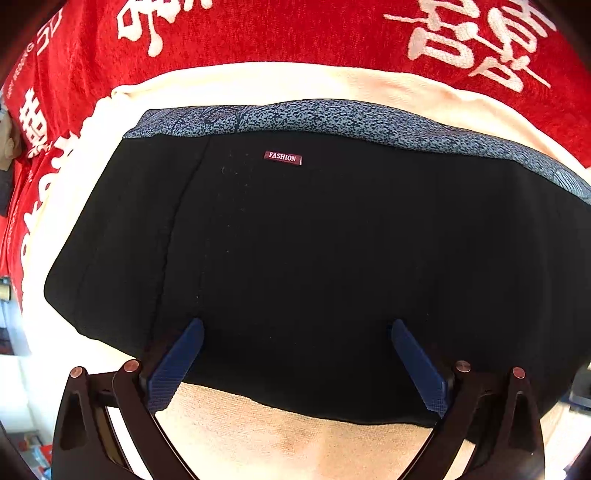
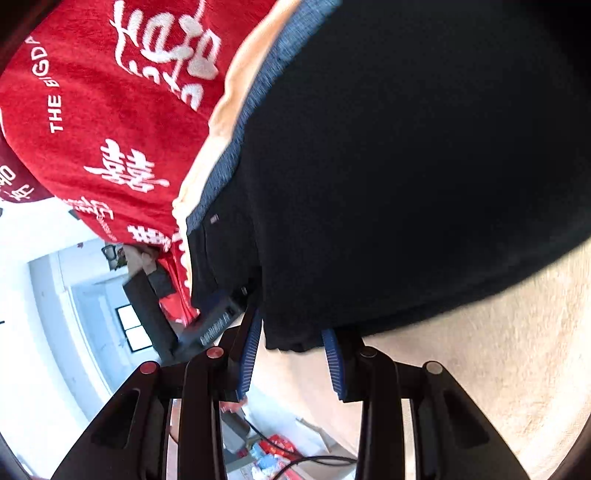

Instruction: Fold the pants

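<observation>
The black pants [image 1: 314, 251] lie folded on a cream towel [image 1: 280, 439] spread over a red blanket [image 1: 258, 33], and the left wrist view alone shows their speckled blue waistband [image 1: 332, 118] and a small "FASHION" label [image 1: 283, 158], with the left gripper [image 1: 297, 328] held wide open above the cloth. Only the right wrist view shows the right gripper [image 2: 293, 334], its fingers narrowly apart around the pants' near edge; whether the pads press it I cannot tell.

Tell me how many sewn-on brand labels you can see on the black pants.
1. A small dark red FASHION label sits on the black pants, just below the blue patterned waistband. Others may be hidden under the folded layers.
</observation>
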The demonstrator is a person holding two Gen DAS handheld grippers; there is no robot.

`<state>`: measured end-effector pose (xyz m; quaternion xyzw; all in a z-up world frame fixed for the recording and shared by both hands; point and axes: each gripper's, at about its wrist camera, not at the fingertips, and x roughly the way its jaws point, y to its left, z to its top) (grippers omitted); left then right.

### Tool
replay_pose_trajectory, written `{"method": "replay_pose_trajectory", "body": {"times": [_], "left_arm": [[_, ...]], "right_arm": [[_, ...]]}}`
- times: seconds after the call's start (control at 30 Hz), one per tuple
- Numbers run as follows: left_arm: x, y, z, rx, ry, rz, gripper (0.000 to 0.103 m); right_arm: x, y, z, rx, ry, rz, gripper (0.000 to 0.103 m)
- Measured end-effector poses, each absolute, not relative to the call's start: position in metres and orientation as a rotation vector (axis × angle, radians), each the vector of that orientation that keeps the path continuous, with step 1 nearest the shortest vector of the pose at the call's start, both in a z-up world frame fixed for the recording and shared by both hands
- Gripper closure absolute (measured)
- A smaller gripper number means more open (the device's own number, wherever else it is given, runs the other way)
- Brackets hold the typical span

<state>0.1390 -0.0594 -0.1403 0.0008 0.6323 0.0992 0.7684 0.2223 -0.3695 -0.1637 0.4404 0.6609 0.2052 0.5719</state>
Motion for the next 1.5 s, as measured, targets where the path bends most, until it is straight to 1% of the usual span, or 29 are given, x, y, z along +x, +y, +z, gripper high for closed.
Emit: {"method": "replay_pose_trajectory", "body": {"times": [0.03, 0.07, 0.2, 0.3, 0.43, 0.5, 0.53, 0.57, 0.67, 0.77, 0.83, 0.87, 0.9, 1.0, 1.13, 1.17, 1.2, 1.3, 1.37, 1.5], "left_arm": [[0.138, -0.059, -0.140, 0.003, 1.369, 0.210, 0.001], [0.136, -0.059, -0.140, 0.005, 1.365, 0.205, 0.001], [0.128, -0.070, -0.136, 0.025, 1.346, 0.194, 0.001], [0.122, -0.075, -0.135, 0.044, 1.334, 0.193, 0.001], [0.110, -0.096, -0.115, 0.038, 1.351, 0.206, 0.001], [0.105, -0.103, -0.097, 0.035, 1.323, 0.177, 0.001], [0.103, -0.107, -0.091, 0.037, 1.312, 0.159, 0.001], [0.103, -0.115, -0.085, 0.034, 1.301, 0.137, 0.001], [0.112, -0.135, -0.086, 0.021, 1.289, 0.094, 0.001], [0.123, -0.163, -0.092, 0.015, 1.275, 0.088, 0.001], [0.121, -0.181, -0.098, 0.035, 1.284, 0.079, 0.001], [0.115, -0.189, -0.106, 0.060, 1.303, 0.076, 0.001], [0.107, -0.195, -0.112, 0.069, 1.323, 0.070, 0.001], [0.082, -0.196, -0.112, 0.019, 1.310, 0.071, 0.001], [0.085, -0.191, -0.108, -0.027, 1.374, 0.101, 0.001], [0.087, -0.194, -0.107, -0.016, 1.387, 0.114, 0.001], [0.088, -0.197, -0.106, -0.001, 1.393, 0.119, 0.001], [0.092, -0.211, -0.095, 0.023, 1.399, 0.116, 0.001], [0.095, -0.222, -0.086, 0.012, 1.401, 0.102, 0.001], [0.104, -0.243, -0.075, 0.014, 1.403, 0.076, 0.001]], "right_arm": [[0.225, -0.368, -0.159, 0.985, 1.545, 0.455, 0.089], [0.226, -0.367, -0.155, 0.951, 1.536, 0.439, 0.093], [0.201, -0.369, -0.155, 0.926, 1.531, 0.393, 0.095], [0.189, -0.376, -0.165, 0.988, 1.536, 0.370, 0.096], [0.192, -0.378, -0.137, 0.803, 1.563, 0.439, 0.095], [0.193, -0.389, -0.118, 0.685, 1.559, 0.451, 0.093], [0.195, -0.394, -0.110, 0.626, 1.544, 0.446, 0.091], [0.202, -0.402, -0.099, 0.537, 1.507, 0.428, 0.087], [0.230, -0.420, -0.084, 0.391, 1.415, 0.368, 0.080], [0.259, -0.431, -0.094, 0.301, 1.404, 0.314, 0.080], [0.257, -0.437, -0.111, 0.245, 1.466, 0.270, 0.080], [0.250, -0.442, -0.120, 0.244, 1.497, 0.261, 0.080], [0.240, -0.448, -0.118, 0.271, 1.441, 0.275, 0.081], [0.222, -0.455, -0.113, 0.274, 1.434, 0.296, 0.080], [0.218, -0.470, -0.114, 0.353, 1.492, 0.313, 0.080], [0.217, -0.476, -0.113, 0.361, 1.509, 0.313, 0.079], [0.215, -0.479, -0.110, 0.359, 1.518, 0.305, 0.072], [0.207, -0.494, -0.103, 0.387, 1.526, 0.293, 0.060], [0.202, -0.507, -0.099, 0.406, 1.524, 0.274, 0.056], [0.202, -0.538, -0.101, 0.501, 1.537, 0.237, 0.056]]}}
